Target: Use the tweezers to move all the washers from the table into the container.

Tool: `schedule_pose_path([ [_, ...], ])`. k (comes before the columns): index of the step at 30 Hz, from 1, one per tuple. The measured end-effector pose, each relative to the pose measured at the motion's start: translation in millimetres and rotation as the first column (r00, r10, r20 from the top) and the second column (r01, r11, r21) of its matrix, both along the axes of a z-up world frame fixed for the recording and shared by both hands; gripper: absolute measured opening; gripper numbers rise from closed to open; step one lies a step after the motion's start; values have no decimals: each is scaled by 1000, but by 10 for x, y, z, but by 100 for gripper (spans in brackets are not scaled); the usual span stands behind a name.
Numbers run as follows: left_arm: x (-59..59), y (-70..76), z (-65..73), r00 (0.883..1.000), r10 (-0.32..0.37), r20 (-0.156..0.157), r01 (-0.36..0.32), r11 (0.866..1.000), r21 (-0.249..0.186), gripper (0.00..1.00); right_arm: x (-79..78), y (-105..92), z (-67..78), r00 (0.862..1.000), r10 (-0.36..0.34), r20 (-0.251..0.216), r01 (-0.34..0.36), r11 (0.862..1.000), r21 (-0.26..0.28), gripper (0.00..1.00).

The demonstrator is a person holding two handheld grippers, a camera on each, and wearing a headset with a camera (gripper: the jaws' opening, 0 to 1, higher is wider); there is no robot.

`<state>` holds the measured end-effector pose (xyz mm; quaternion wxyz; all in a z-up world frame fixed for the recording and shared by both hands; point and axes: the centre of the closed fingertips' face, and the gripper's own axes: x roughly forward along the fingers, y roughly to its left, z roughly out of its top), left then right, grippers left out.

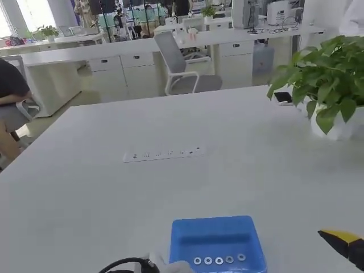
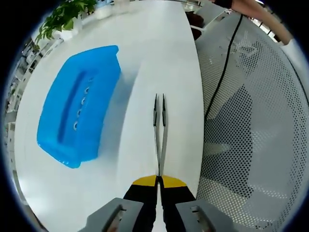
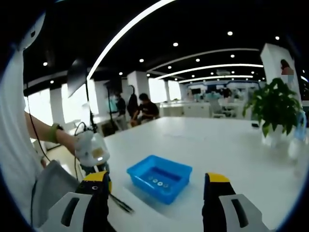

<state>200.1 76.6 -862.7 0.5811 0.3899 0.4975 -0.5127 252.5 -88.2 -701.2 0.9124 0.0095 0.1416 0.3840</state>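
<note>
The left gripper [image 2: 158, 184] is pinched tight on the thin silver metal tweezers [image 2: 160, 130], which point straight ahead over the white surface [image 2: 159, 58]. The right gripper [image 3: 157, 180] is wide open and holds nothing. The blue plastic container [image 2: 58, 140] sits just off to the side of the tweezers' tips, with small round metal washers [image 2: 82, 102] in a row inside.

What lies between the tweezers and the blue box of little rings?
Only bare white table, seen in the left gripper view: the tweezers, held by the left tool, sit apart from the blue container.
</note>
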Motion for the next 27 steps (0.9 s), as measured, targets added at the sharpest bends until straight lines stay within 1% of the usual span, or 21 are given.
schedule_pose_path([
  [2, 0, 10, 7, 1000, 28, 3, -28, 999, -19, 0, -3, 9, 11, 1000, 2, 0, -2, 1000, -20, 80],
  [4, 8, 13, 9, 997, 82, 10, -81, 995, -54, 0, -23, 20, -15, 1000, 21, 2, -21, 998, -64, 81],
  [5, 1, 31, 14, 996, 93, 8, -93, 994, -61, 0, -31, 9, -58, 1000, 22, -8, -22, 994, -102, 82],
  [7, -17, 91, 25, 990, 140, 11, -139, 987, -79, 6, -54, 16, -112, 999, 31, -25, -34, 989, -143, 85],
  [9, -32, 194, 32, 983, 179, 28, -176, 980, -88, 16, -56, 16, -132, 999, 32, -38, -37, 989, -143, 89],
  [10, -39, 215, 37, 982, 186, 31, -182, 979, -91, 20, -61, 10, -144, 998, 29, -49, -36, 990, -140, 89],
  [11, -55, 273, 63, 978, 202, 48, -197, 975, -102, 22, -66, 9, -146, 998, 28, -54, -35, 990, -137, 90],
  [12, -75, 307, 88, 976, 212, 54, -205, 972, -110, 24, -70, 0, -156, 998, 23, -62, -32, 990, -137, 90],
  [14, -116, 374, 169, 960, 272, 63, -260, 954, -148, 29, -66, -38, -166, 998, 5, -67, -15, 989, -147, 91],
  [15, -110, 409, 234, 948, 306, 82, -288, 941, -179, 34, -59, -61, -167, 998, -5, -68, -5, 989, -149, 92],
  [16, -113, 434, 278, 941, 327, 93, -304, 932, -199, 39, -46, -102, -163, 997, -18, -70, 8, 989, -147, 93],
  [18, -100, 490, 378, 912, 393, 114, -356, 900, -252, 48, -18, -168, -164, 997, -33, -74, 22, 990, -141, 93],
  [19, -94, 500, 420, 898, 423, 117, -379, 882, -279, 52, -11, -191, -159, 997, -38, -74, 27, 990, -140, 93],
  [20, -90, 526, 488, 877, 467, 118, -413, 855, -313, 57, -7, -216, -149, 996, -47, -74, 36, 990, -139, 92],
  [21, -75, 536, 542, 857, 500, 120, -438, 831, -342, 61, -3, -236, -148, 996, -54, -74, 43, 989, -142, 93],
  [22, -51, 548, 615, 835, 537, 121, -459, 800, -386, 64, 2, -264, -151, 995, -65, -74, 54, 988, -147, 93],
  [23, -32, 558, 668, 819, 560, 122, -470, 778, -417, 66, 8, -283, -153, 995, -73, -73, 61, 987, -151, 94],
  [24, -5, 562, 747, 794, 596, 121, -487, 742, -460, 69, 8, -293, -156, 994, -78, -72, 66, 986, -154, 96],
  [25, 22, 569, 807, 774, 621, 123, -496, 716, -492, 71, 12, -316, -162, 993, -88, -73, 76, 984, -158, 97],
  [26, 64, 577, 893, 745, 657, 117, -507, 671, -541, 75, 14, -329, -162, 993, -94, -73, 81, 984, -157, 98],
  [27, 86, 574, 957, 732, 672, 114, -504, 646, -574, 77, 17, -352, -167, 992, -101, -73, 89, 984, -154, 98],
])
